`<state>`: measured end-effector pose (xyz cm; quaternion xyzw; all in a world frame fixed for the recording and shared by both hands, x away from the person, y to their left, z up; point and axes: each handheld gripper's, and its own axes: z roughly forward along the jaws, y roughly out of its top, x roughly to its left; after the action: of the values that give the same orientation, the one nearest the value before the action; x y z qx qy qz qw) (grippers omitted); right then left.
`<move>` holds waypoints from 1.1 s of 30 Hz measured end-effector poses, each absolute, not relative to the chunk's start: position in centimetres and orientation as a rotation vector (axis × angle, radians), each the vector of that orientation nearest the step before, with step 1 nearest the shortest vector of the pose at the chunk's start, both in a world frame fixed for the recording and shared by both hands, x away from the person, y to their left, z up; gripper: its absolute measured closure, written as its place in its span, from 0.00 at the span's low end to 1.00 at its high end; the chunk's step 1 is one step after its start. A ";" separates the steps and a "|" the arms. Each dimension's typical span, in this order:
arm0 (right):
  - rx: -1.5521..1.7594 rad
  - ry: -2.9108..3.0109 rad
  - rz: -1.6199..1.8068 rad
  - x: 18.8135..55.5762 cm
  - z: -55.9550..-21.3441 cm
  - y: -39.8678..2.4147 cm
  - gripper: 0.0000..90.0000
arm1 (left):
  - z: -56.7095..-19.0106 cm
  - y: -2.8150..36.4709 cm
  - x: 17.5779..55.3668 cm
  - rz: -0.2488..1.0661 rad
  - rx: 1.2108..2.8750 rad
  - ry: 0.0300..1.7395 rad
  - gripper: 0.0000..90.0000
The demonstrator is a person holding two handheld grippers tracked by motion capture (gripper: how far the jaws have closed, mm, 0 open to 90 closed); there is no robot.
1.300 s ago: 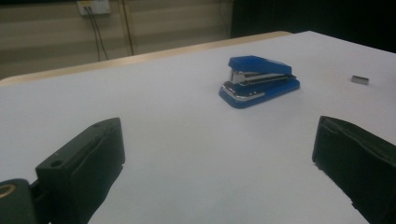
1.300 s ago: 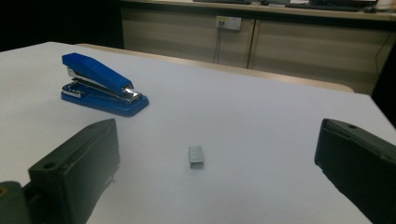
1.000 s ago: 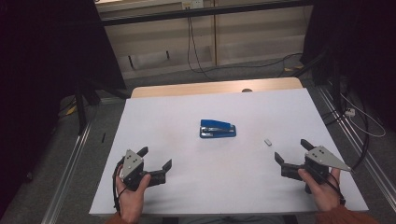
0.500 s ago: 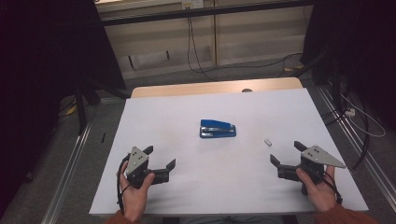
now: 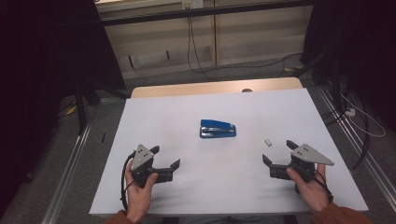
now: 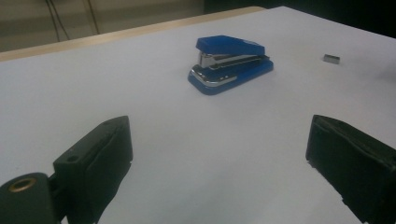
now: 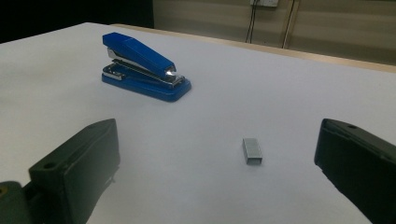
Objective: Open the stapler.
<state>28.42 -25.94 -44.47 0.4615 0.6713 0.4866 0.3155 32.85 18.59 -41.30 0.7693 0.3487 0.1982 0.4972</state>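
Note:
A blue stapler [image 5: 217,129] lies in the middle of the white table [image 5: 159,116], and a small block of staples [image 5: 268,142] lies to its right. My left gripper [image 5: 165,157] is held at the front left, open and empty, pointing toward the stapler [image 6: 231,63]. My right gripper [image 5: 279,152] is open at the front right, a short way in front of the staples [image 7: 251,150], with the stapler [image 7: 142,67] farther off to its left. Nothing sits between the jaws of the left gripper [image 6: 219,140] or the right gripper [image 7: 217,140].
A wooden strip [image 5: 215,87] runs along the table's far edge. Metal rails [image 5: 70,158] flank both sides of the table, and cables [image 5: 359,121] trail on the floor at the right. Dark curtains hang at the back corners.
Both hands have drifted slightly inward toward the table's middle. The jaws stay open, and the stapler and staples have not moved.

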 end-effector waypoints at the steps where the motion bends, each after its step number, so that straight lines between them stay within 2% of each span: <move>1: 1.210 1.765 1.279 28.6 -44.4 -25.9 0.01 | -41.3 18.5 32.8 0.477 1.861 0.840 0.08; 7: 1.224 1.798 1.296 29.0 -44.5 -25.1 0.01 | -41.4 18.2 32.8 0.447 1.881 0.824 0.08; 10: 1.163 1.831 1.292 29.2 -44.2 -24.5 0.05 | -41.5 18.1 33.1 0.421 1.879 0.833 0.08; 16: 1.143 1.818 1.318 29.9 -43.8 -24.0 0.03 | -41.4 17.5 33.5 0.425 1.870 0.857 0.08; 25: 1.109 1.843 1.344 31.1 -43.8 -21.7 0.02 | -41.4 16.8 33.7 0.430 1.890 0.788 0.06; 29: 1.054 1.869 1.355 31.7 -43.6 -20.8 0.06 | -41.7 16.5 34.2 0.390 1.902 0.809 0.06; 33: 1.046 1.895 1.382 32.2 -43.3 -19.8 0.08 | -41.6 16.1 34.8 0.427 1.905 0.783 0.06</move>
<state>32.23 -19.76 -43.34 0.3906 0.7079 0.5160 0.2829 34.84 16.11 -41.65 0.7864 0.3232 0.1761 0.4961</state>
